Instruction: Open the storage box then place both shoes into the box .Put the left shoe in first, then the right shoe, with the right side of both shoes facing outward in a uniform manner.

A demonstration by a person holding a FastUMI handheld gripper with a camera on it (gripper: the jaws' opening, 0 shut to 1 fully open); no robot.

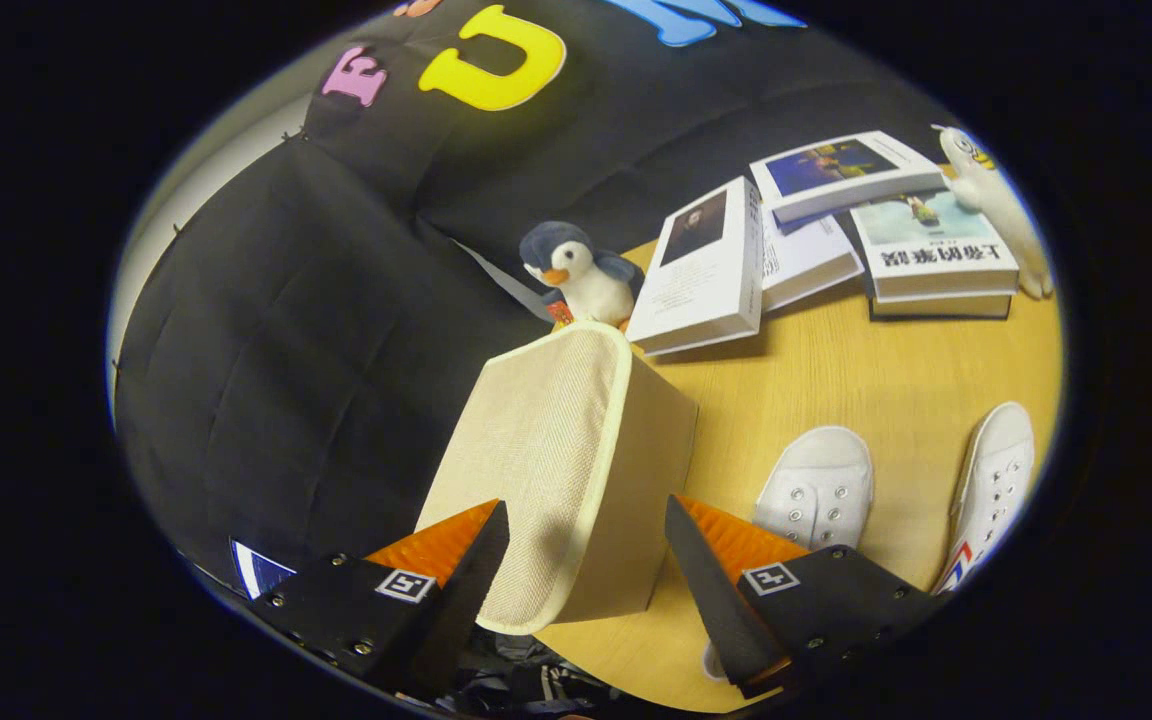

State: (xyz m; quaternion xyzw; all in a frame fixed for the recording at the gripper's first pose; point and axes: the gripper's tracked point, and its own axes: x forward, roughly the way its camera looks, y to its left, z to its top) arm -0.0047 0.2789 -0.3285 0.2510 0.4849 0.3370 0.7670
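A wooden table [836, 390] fronts the booth's black cloth wall. A beige fabric storage box [556, 470], lid closed, stands at the table's near edge, between and just ahead of the gripper [586, 560], whose fingers are spread wide to either side of it, apparently not touching. Several books [706, 265] lie scattered beyond the box. Two white sneakers [821, 485] [996, 480] rest beside the box. A plush penguin [576, 272] sits behind it, a white plush toy [996, 200] beside the books.
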